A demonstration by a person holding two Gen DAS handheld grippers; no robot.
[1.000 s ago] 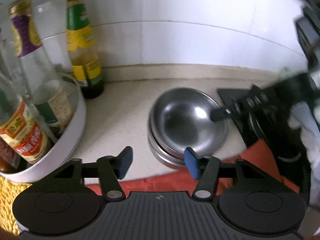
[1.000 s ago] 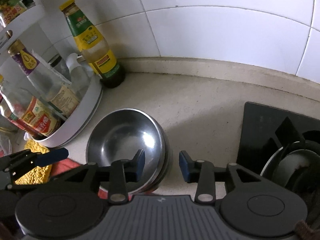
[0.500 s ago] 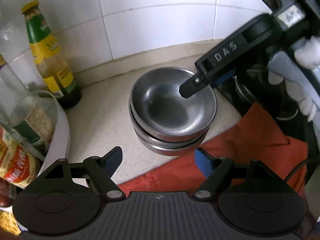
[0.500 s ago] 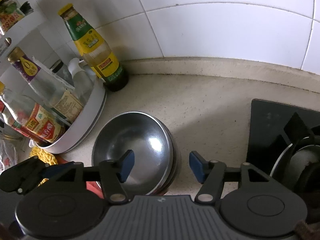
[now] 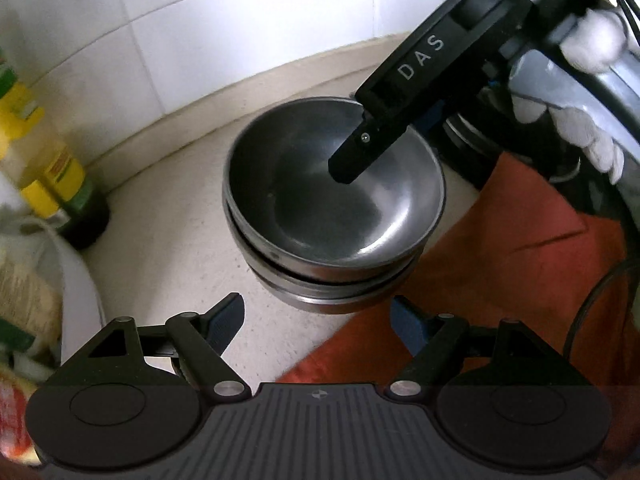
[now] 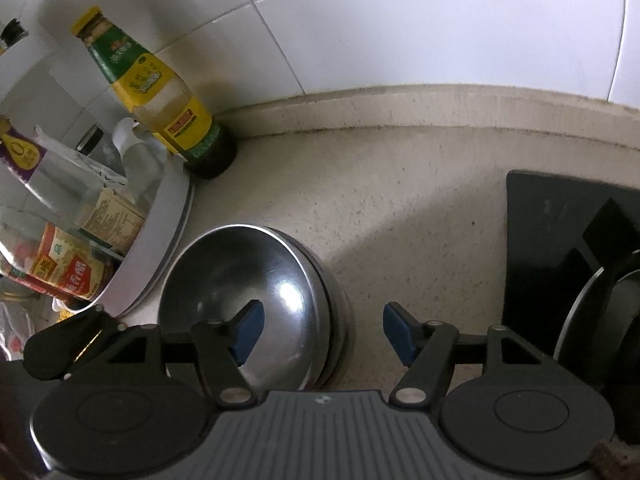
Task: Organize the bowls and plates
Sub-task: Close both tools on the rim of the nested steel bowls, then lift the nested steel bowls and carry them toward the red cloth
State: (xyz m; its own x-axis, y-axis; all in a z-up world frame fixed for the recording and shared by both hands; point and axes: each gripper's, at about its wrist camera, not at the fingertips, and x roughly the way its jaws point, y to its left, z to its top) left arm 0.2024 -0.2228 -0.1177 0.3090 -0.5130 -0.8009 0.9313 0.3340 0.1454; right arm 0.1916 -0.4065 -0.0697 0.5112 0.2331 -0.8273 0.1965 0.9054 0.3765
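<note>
A stack of steel bowls (image 5: 334, 208) sits on the beige counter; it also shows in the right wrist view (image 6: 256, 304). My left gripper (image 5: 318, 322) is open and empty, just in front of the stack. My right gripper (image 6: 318, 334) is open and straddles the stack's right rim, its left finger over the top bowl's inside. In the left wrist view the right gripper's finger (image 5: 360, 152) hangs over the top bowl. More steel dishes (image 6: 600, 316) stand on the stove at the right.
A white round rack (image 6: 160, 248) of sauce bottles stands left of the bowls. A yellow-labelled bottle (image 6: 160, 96) stands by the tiled wall. A black stove (image 6: 560, 232) lies at the right. A red cloth (image 5: 500, 272) lies in front of the bowls.
Both grippers opened wider. The left gripper drew back and rose, so the bowl stack sits farther off. The right gripper stayed over the stack's right rim.
</note>
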